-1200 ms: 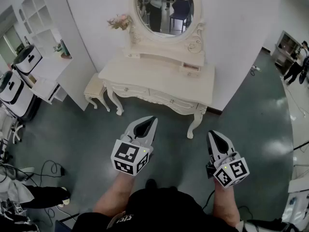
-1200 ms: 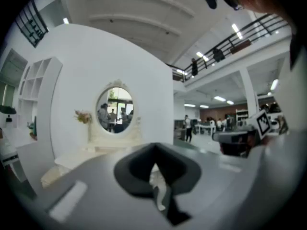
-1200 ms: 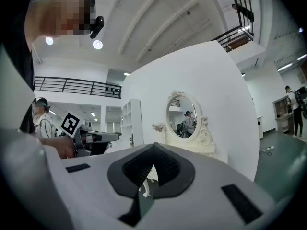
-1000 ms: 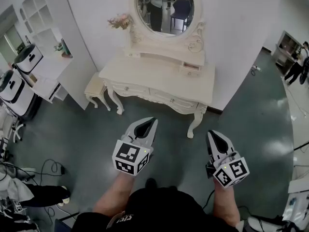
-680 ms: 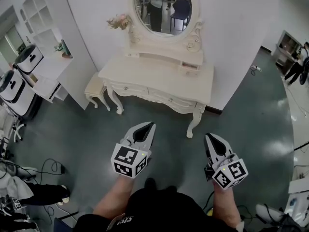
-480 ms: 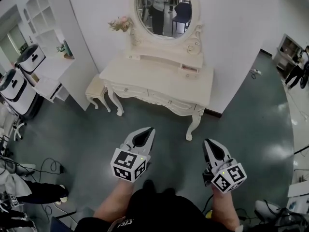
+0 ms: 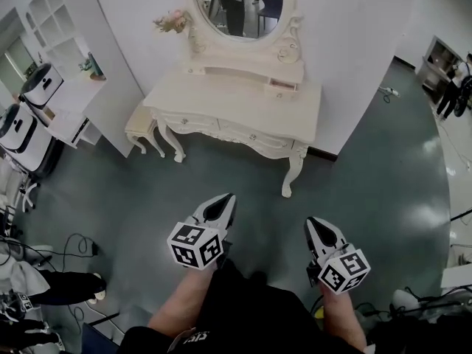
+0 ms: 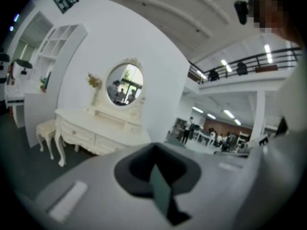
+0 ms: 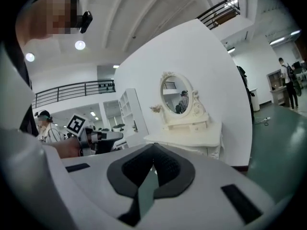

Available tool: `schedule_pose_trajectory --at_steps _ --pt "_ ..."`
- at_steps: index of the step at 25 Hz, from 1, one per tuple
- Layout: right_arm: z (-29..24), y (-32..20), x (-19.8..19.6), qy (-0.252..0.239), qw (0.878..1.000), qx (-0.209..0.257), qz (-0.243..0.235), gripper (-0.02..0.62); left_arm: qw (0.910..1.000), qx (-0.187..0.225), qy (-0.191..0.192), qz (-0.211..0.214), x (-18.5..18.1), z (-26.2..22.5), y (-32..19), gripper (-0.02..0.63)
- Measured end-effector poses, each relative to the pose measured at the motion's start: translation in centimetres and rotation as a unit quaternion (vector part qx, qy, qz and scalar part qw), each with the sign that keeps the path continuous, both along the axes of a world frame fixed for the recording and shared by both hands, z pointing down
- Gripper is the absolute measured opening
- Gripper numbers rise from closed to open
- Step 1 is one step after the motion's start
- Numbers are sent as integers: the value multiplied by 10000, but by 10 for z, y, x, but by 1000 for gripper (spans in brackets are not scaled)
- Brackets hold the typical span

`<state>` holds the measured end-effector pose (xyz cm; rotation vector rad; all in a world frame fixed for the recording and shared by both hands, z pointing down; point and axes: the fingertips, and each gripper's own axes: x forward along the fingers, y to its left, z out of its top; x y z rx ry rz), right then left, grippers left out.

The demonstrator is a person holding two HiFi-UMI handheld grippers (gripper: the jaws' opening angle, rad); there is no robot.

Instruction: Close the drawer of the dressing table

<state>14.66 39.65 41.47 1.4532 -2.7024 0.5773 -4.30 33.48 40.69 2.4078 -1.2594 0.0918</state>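
Head view: both claws sit lower in frame than a second ago, nearer the person's torso, and the dressing table (image 7: 236,103) has slid toward the top edge. The left gripper (image 7: 227,198) and the right gripper (image 7: 310,222) each have their jaws pressed together on nothing. The table stands well ahead of both. Its small upper drawer (image 7: 283,85), ahead between their lines, is pulled out a little.

Left gripper view: the left gripper (image 8: 154,146) has its tips meeting. The dressing table (image 8: 96,131) lies ahead to its left, and the drawer is too small to make out.

Right gripper view: the right gripper (image 9: 154,146) has its jaws closed, with the dressing table (image 9: 189,134) just right of straight ahead. Only this view shows the left gripper (image 9: 93,138) from the side, off to the right claw's left.
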Motion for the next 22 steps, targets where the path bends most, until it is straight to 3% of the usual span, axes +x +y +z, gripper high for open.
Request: schedule_pose_trajectory --at_steps 4,9,22 --pt "18 2 19 -54 9996 -217 186 -6 9996 -204 -160 -144 0 25 -2 8" --pt "5 -19 22 -69 9998 -35 177 -6 9981 94 -603 -40 5 17 -13 8" --pt "-16 -135 -14 -107 9996 220 139 -6 9942 688 -800 203 -11 -11 -129 8"
